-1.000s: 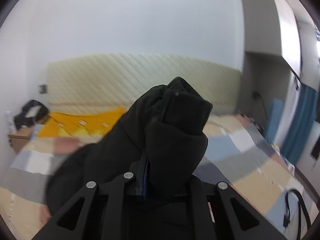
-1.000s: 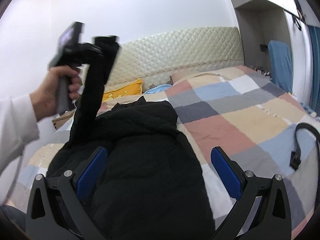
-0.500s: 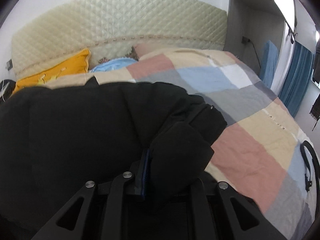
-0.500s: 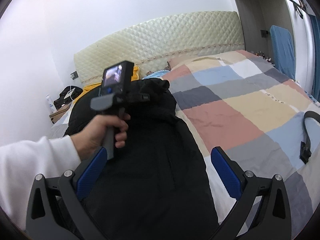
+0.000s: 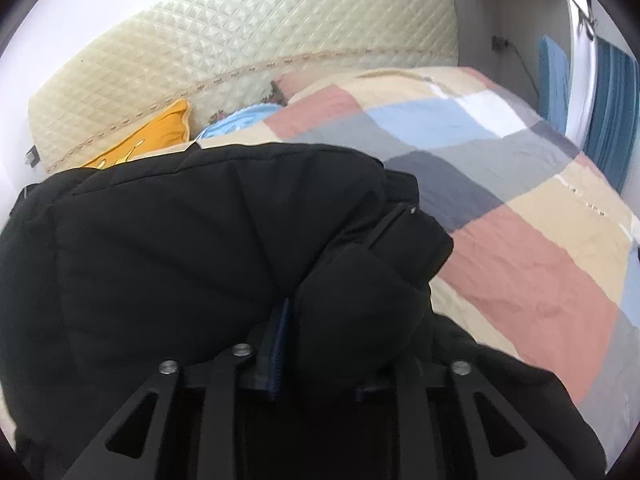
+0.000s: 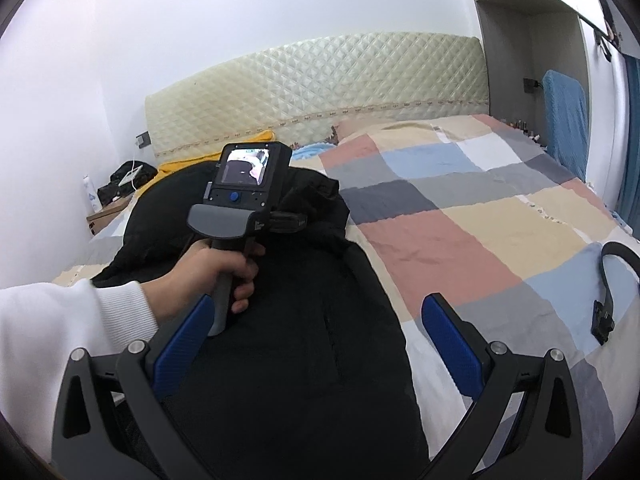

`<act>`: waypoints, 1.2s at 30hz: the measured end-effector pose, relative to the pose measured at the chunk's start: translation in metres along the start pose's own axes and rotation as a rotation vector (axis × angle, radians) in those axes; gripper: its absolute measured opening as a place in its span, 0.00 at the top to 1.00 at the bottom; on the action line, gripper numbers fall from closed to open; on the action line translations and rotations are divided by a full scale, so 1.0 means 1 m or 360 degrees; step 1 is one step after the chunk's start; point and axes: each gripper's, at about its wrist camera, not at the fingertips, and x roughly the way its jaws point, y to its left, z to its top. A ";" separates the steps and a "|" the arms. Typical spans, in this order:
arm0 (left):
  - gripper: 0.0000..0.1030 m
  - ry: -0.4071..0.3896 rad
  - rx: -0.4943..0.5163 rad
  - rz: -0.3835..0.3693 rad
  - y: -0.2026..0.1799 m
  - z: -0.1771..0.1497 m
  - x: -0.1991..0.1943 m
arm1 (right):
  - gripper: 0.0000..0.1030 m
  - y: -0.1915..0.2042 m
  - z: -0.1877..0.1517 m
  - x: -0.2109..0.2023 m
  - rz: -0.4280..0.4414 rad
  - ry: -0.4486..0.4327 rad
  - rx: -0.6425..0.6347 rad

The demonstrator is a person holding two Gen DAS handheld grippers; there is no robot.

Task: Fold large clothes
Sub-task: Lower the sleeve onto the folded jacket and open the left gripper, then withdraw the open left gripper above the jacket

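Observation:
A large black padded jacket (image 6: 288, 360) lies along the left side of the bed; it also fills the left wrist view (image 5: 180, 248). My left gripper (image 5: 316, 344) is shut on the jacket's sleeve end (image 5: 360, 304), held low over the jacket body. In the right wrist view the left gripper's handle and screen (image 6: 244, 196) show in a hand over the jacket's upper part. My right gripper (image 6: 316, 336) is open and empty, hovering above the jacket's lower part.
The bed has a patchwork cover (image 6: 460, 240) and a quilted cream headboard (image 6: 320, 92). A yellow pillow (image 5: 152, 140) and a blue one (image 5: 240, 120) lie at the head. A black strap (image 6: 608, 280) lies at the right. A bedside table with a box (image 6: 108, 212) stands left.
My left gripper came down from high up with the sleeve and now holds it low across the jacket body. The right gripper has stayed open above the jacket.

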 end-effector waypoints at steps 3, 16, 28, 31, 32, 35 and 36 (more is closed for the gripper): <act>0.54 0.0020 -0.0056 0.0019 0.006 0.002 -0.018 | 0.00 0.002 0.000 -0.004 0.0003 -0.0031 -0.0014; 0.45 -0.0251 -0.0186 0.0059 0.067 0.002 -0.185 | 0.00 0.009 0.000 -0.022 0.0063 -0.0122 -0.0023; 0.45 -0.0500 -0.0199 0.0110 0.117 -0.043 -0.343 | 0.00 0.015 -0.001 -0.052 0.0148 -0.0186 -0.0040; 0.45 -0.0556 -0.0222 0.0114 0.126 -0.061 -0.373 | 0.00 0.018 0.000 -0.059 0.0160 -0.0207 -0.0050; 0.45 -0.0566 -0.0235 0.0113 0.128 -0.066 -0.379 | 0.00 0.022 0.000 -0.061 0.0158 -0.0204 -0.0069; 0.45 -0.0612 -0.0238 0.0134 0.131 -0.089 -0.395 | 0.00 0.028 -0.001 -0.066 0.0149 -0.0221 -0.0098; 0.45 -0.0620 -0.0238 0.0130 0.132 -0.097 -0.397 | 0.00 0.029 -0.002 -0.066 0.0150 -0.0216 -0.0105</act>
